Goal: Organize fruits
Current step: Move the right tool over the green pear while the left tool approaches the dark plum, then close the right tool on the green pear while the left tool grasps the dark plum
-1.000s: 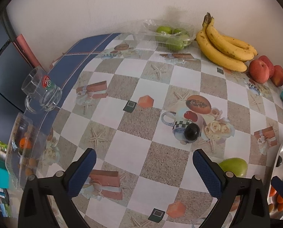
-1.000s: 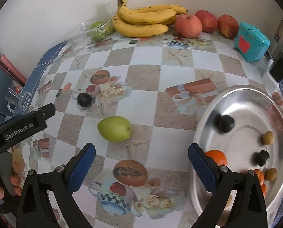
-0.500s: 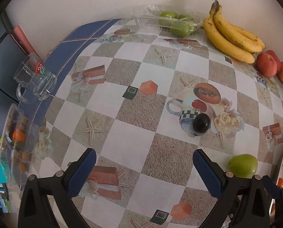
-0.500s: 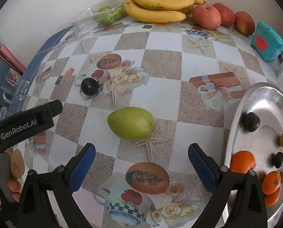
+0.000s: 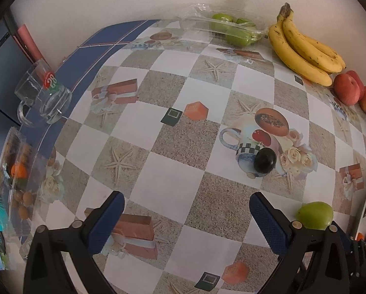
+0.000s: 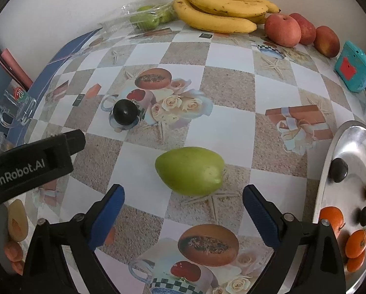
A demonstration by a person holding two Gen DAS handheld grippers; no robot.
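1. Here, one green mango (image 6: 190, 170) lies on the checked tablecloth (image 6: 229, 90), just ahead of the right gripper (image 6: 183, 204) and between the lines of its two blue pads, which do not touch it.
2. The right gripper's jaws have just been closing a little, yet they stand wide apart and hold nothing.
3. The left gripper (image 5: 186, 216) is spread wide too, empty, over bare cloth.
4. One dark plum (image 6: 125, 112) sits alone on the cloth, well apart from the mango.
5. Along the wall: one bunch of bananas (image 6: 222, 12), three red apples (image 6: 282, 30), and one clear bag of green fruit (image 6: 148, 19), count unclear.
6. The steel tray (image 6: 354, 142) at the right edge holds three oranges, two dark fruits and a few small brownish ones.
7. A glass mug (image 5: 42, 96) stands at the left edge.
8. The middle of the cloth lies open.
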